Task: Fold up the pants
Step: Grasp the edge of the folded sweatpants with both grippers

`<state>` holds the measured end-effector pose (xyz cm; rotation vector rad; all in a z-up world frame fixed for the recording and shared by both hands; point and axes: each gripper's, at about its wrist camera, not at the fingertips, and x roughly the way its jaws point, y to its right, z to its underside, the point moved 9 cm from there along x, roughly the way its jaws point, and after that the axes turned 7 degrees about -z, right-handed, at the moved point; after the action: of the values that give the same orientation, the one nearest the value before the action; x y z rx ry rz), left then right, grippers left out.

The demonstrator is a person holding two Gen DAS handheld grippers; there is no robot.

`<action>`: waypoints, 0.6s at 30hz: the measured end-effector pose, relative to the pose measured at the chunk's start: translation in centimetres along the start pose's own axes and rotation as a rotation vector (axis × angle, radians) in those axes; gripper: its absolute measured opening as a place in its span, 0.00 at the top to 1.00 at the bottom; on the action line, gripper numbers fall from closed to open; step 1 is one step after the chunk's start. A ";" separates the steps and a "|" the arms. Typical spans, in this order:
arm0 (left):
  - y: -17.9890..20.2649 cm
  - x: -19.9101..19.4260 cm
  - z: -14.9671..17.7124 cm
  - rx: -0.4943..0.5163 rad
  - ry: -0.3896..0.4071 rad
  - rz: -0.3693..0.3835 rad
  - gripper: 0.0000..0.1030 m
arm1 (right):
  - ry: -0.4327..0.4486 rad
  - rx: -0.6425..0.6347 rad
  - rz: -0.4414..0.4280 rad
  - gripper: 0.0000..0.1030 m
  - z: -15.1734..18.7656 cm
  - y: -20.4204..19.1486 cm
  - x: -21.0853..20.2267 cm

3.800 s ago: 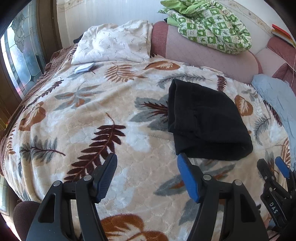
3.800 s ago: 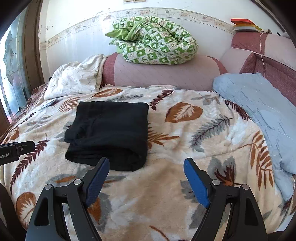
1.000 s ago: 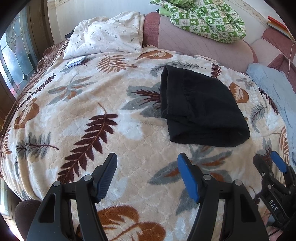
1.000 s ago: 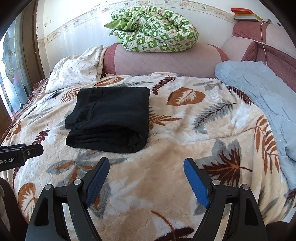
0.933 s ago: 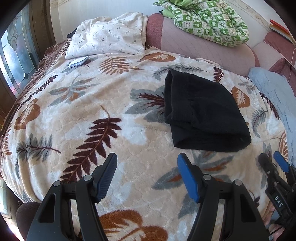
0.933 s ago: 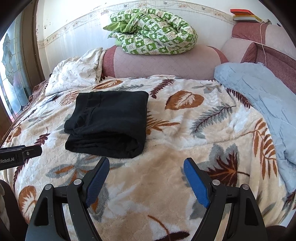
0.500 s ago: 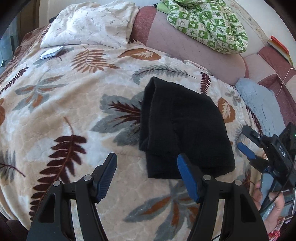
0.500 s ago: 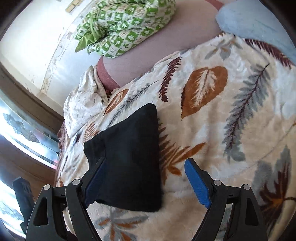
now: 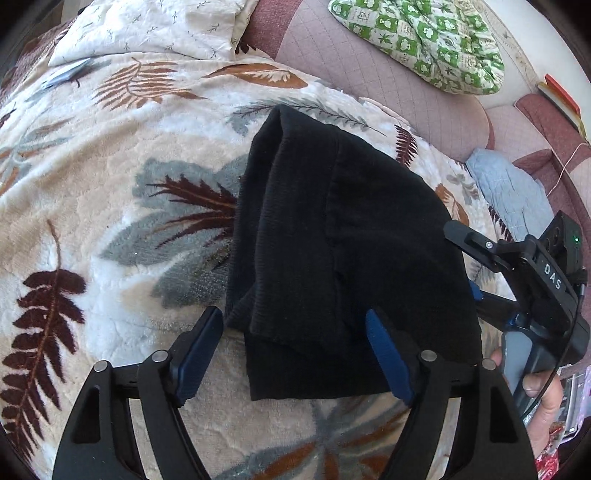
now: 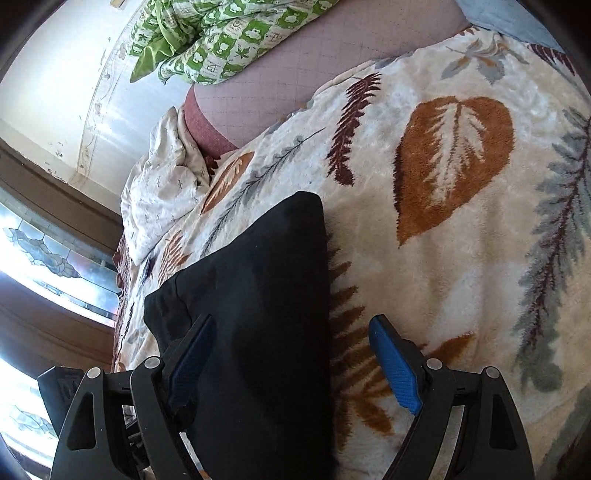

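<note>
Hovering apart, left tongs [image 9: 293, 341] and right tongs [image 10: 291, 349] flank one folded pants [image 9: 343, 236].

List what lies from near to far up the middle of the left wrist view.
left gripper → black pants → leaf-print blanket → pink headboard cushion → green checked quilt

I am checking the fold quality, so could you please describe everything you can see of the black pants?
The black pants are soft knit fabric, folded into a compact, roughly rectangular stack with layered edges on one side and a seam line across the top. They lie flat on the leaf-print blanket. The left gripper and right gripper are both open at the pants' near edge, not clamping them.
</note>
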<state>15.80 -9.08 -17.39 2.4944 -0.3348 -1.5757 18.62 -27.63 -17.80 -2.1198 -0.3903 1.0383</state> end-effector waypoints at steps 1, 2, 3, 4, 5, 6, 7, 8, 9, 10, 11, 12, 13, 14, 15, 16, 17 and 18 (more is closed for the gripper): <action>0.1 0.1 -0.1 0.003 0.006 0.002 0.22 | -0.005 -0.001 0.001 0.14 -0.1 0.0 0.3; 0.3 0.2 -0.2 0.011 0.011 0.001 0.20 | -0.011 -0.003 0.001 0.14 -0.2 0.0 0.7; 0.4 0.3 -0.3 0.018 0.015 -0.001 0.19 | -0.015 -0.002 -0.002 0.14 -0.2 -0.1 1.0; 0.5 0.5 -0.4 0.022 0.018 -0.002 0.18 | -0.021 0.000 -0.004 0.14 -0.2 -0.1 1.3; 0.6 0.7 -0.6 0.025 0.022 -0.001 0.16 | -0.029 0.003 -0.006 0.14 -0.3 0.0 1.6; 0.6 0.8 -0.6 0.025 0.026 0.001 0.14 | -0.033 0.005 -0.005 0.14 -0.3 0.1 1.9; 0.7 0.9 -0.7 0.023 0.028 0.006 0.13 | -0.032 0.006 -0.006 0.13 -0.4 0.2 2.2; 0.7 0.9 -0.8 0.019 0.029 0.012 0.12 | -0.031 0.006 -0.011 0.13 -0.5 0.1 2.3; 0.8 1.0 -0.9 0.015 0.028 0.020 0.12 | -0.030 0.008 -0.014 0.13 -0.6 0.1 2.3; 0.8 1.1 -0.9 0.011 0.025 0.024 0.12 | -0.032 0.008 -0.017 0.13 -0.7 0.1 2.3; 0.9 1.1 -1.0 0.008 0.022 0.027 0.12 | -0.036 0.007 -0.018 0.13 -0.7 0.1 2.4; 1.0 1.0 -1.0 0.008 0.020 0.033 0.16 | -0.043 0.002 -0.020 0.13 -0.8 0.0 2.5; 1.3 0.9 -1.1 0.012 0.019 0.049 0.24 | -0.051 -0.005 -0.021 0.14 -0.8 -0.1 2.7; 1.5 0.9 -1.1 0.014 0.016 0.060 0.39 | -0.059 -0.015 -0.021 0.17 -0.7 -0.1 2.8; 1.6 0.7 -1.1 0.018 0.014 0.063 0.45 | -0.076 -0.028 -0.035 0.33 -0.5 -0.5 3.0; 1.7 0.5 -1.2 0.022 0.021 0.060 0.47 | -0.099 -0.043 -0.046 0.41 -0.2 -1.0 3.2; 1.7 0.2 -1.2 0.027 0.031 0.051 0.53 | -0.096 -0.076 -0.018 0.44 -0.1 -1.3 3.1; 1.7 -0.1 -1.3 0.028 0.036 0.051 0.55 | -0.098 -0.093 -0.016 0.52 0.0 -1.6 3.0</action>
<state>16.76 -10.69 -16.27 2.5106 -0.4144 -1.5150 20.61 -24.85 -18.28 -2.1496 -0.5113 1.1377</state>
